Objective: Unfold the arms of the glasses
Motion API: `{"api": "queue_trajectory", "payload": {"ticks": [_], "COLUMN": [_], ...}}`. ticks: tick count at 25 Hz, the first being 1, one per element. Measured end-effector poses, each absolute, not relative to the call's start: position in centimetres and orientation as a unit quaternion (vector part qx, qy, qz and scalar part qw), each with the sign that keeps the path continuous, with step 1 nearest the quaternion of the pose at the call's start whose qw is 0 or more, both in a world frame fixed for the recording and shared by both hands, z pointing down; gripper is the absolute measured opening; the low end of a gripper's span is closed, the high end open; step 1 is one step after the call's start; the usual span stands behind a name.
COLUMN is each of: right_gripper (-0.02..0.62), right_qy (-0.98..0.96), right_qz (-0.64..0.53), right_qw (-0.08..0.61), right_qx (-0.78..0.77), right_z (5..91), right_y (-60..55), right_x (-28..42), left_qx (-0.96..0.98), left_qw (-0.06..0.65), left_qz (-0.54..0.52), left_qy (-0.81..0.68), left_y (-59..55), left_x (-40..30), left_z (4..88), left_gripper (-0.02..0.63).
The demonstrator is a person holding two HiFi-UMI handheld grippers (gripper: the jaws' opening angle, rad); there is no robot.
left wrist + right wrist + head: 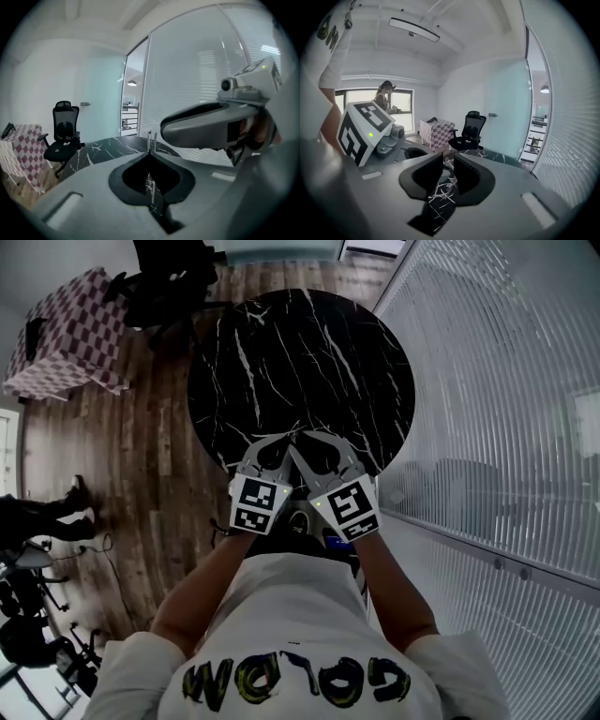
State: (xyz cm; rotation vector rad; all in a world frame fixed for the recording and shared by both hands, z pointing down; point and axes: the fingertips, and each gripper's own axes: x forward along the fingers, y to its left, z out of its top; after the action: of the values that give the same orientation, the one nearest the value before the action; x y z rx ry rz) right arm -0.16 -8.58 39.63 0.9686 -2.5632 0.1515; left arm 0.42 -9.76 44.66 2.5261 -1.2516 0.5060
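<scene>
black marble table (281, 352). head view: left gripper (279, 446) and right gripper (311, 448) tip to tip over near edge. left gripper view: clamped on thin wire, likely glasses (151, 138); light, springy, fragile; best pinched by hinge. right gripper view: narrowly parted, empty.

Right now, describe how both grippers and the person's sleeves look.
The left gripper and the right gripper are grey moulded plastic, with curved jaws lined by black pads. Each carries a white cube printed with black square markers and a small green light. The person wears a white short-sleeved T-shirt with lettering.
</scene>
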Motion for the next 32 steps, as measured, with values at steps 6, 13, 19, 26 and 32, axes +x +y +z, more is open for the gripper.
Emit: {"api": "queue_trajectory", "payload": {"ticks": [6, 13, 19, 26, 32], "right_gripper": [0.075, 0.035, 0.031, 0.029, 0.029], "right_qy": [-0.919, -0.913, -0.91, -0.905, -0.899], "right_qz": [0.051, 0.042, 0.042, 0.044, 0.048], "right_qw": [0.207, 0.227, 0.232, 0.237, 0.245], "right_qx": [0.333, 0.338, 0.341, 0.35, 0.361], "right_z": [39.9, 40.5, 40.6, 40.9, 41.5], "right_y": [-8.3, -8.6, -8.2, -7.9, -7.7], "right_x": [-0.9, -0.5, -0.2, 0.4, 1.5], "left_qx": [0.872, 0.872, 0.868, 0.863, 0.857], "left_qw": [0.116, 0.12, 0.127, 0.137, 0.143], "left_qz": [0.205, 0.199, 0.196, 0.193, 0.188], "left_qy": [-0.429, -0.431, -0.437, -0.446, -0.458], "left_y": [-9.1, -9.1, -9.1, -9.4, -9.8], "left_x": [0.7, 0.5, -0.1, -1.2, -2.2], "left_z": [45.2, 45.1, 45.1, 45.2, 45.1], "left_gripper": [-0.002, -0.002, -0.002, -0.002, -0.002]}}
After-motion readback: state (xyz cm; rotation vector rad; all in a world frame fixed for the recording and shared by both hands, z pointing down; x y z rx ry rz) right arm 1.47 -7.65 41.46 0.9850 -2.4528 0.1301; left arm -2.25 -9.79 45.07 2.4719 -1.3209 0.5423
